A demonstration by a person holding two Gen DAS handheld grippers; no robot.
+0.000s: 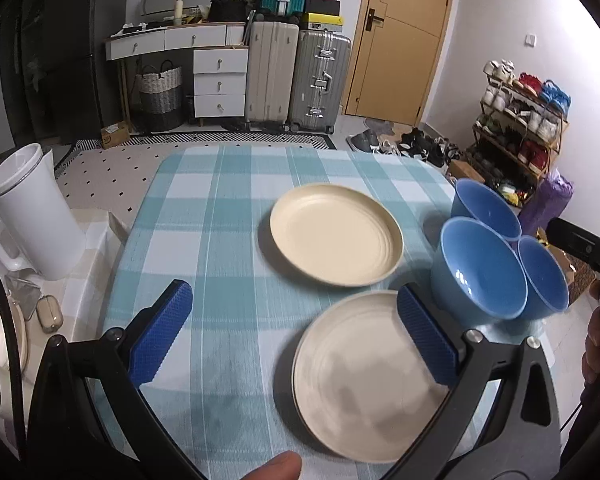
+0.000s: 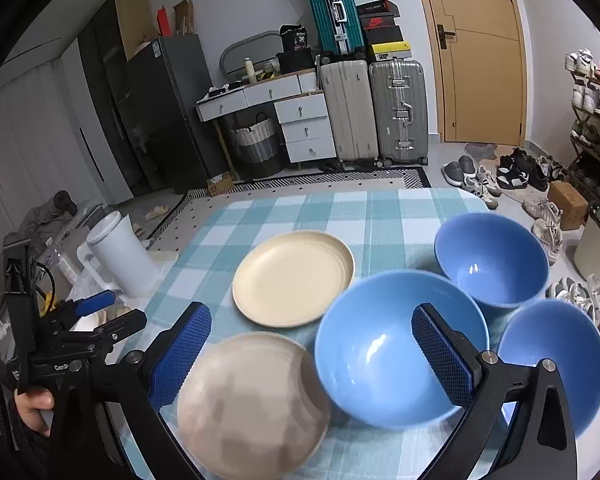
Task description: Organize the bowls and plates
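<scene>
Two cream plates (image 1: 336,236) (image 1: 364,376) and three blue bowls (image 2: 400,348) (image 2: 494,258) (image 2: 552,364) sit upright, mouths up, on the checked bench (image 1: 220,240). Round, so no long axis; only rims give a grip. I judge plates light, stiff, prob. plastic w/ thin lips; bowls glossy, maybe slippery and breakable. I'd pinch across a rim wall. Near plate lies just below my left tool (image 1: 296,336), partly under its right finger. Biggest-looking bowl sits just ahead of my right tool (image 2: 312,354). Both tools spread wide, holding nothing. White jug (image 1: 36,216) well off to left tool's left.
</scene>
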